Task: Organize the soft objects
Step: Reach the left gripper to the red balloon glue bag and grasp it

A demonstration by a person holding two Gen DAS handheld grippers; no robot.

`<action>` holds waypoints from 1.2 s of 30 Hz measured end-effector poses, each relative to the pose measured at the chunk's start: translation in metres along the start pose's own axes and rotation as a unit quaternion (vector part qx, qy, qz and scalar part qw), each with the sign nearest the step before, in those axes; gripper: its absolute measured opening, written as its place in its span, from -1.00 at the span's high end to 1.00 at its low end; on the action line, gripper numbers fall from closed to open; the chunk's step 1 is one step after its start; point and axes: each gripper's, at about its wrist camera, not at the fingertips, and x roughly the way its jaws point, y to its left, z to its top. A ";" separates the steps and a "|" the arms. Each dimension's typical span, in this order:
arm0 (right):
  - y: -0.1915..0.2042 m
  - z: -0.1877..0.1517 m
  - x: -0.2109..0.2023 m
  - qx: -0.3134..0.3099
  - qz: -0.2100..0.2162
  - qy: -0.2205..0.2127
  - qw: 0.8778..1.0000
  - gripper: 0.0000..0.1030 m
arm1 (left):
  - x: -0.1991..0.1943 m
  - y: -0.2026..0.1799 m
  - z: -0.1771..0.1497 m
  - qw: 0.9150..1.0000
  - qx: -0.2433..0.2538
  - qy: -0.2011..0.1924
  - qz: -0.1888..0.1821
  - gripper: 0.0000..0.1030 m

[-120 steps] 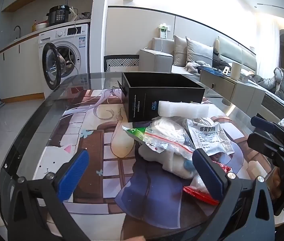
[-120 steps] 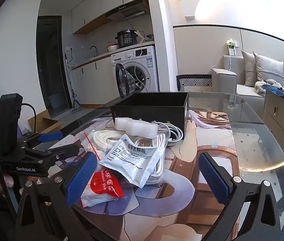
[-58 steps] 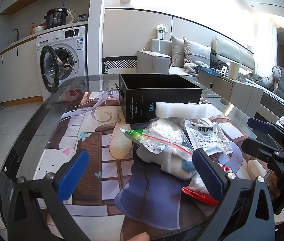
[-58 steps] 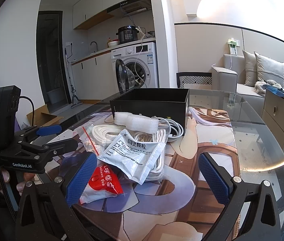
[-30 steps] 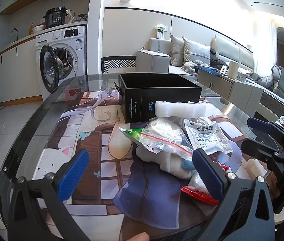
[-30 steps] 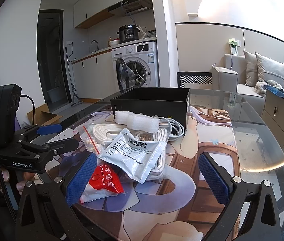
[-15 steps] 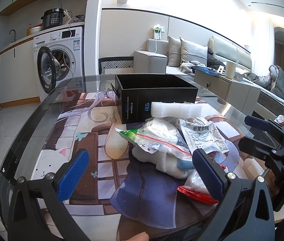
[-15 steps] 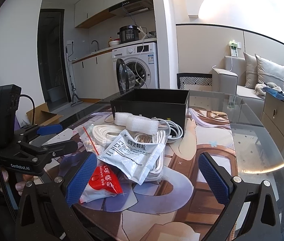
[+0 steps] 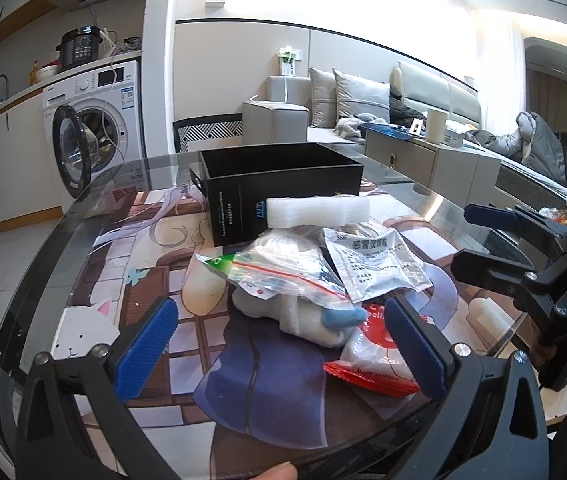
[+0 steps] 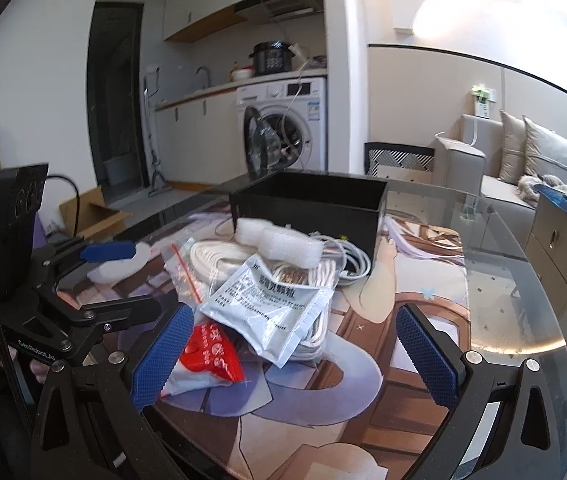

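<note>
Left gripper [image 9: 279,340] spread wide, holding nothing; right gripper [image 10: 295,344] likewise; both hover at the pile; silver sachet [image 10: 267,304] tops the white cables [image 10: 211,256], red packet [image 10: 211,354] beside; foam strip [image 9: 317,211] probably touching the black box [image 9: 283,184].

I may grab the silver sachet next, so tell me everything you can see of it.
The silver sachet is a flat, crinkled foil-look packet with dark printed characters on its face, apparently sealed. It lies tilted on top of the pile, draped over the coiled white cable, its lower edge overlapping the red packet. The white foam piece lies just behind it. Neither tool touches it; the open right tool is nearest.
</note>
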 end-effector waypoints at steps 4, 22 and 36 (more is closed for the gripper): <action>-0.001 0.003 0.008 -0.014 0.011 0.030 0.999 -1.00 | 0.002 -0.006 -0.002 1.000 0.015 0.010 -0.020 -1.00; -0.010 0.006 0.006 -0.020 0.005 0.036 0.999 -1.00 | 0.014 -0.043 -0.017 0.990 0.093 0.056 -0.089 -0.91; -0.009 0.008 0.012 -0.033 0.012 0.043 0.998 -1.00 | 0.019 -0.043 -0.018 0.987 0.099 0.072 -0.107 -0.05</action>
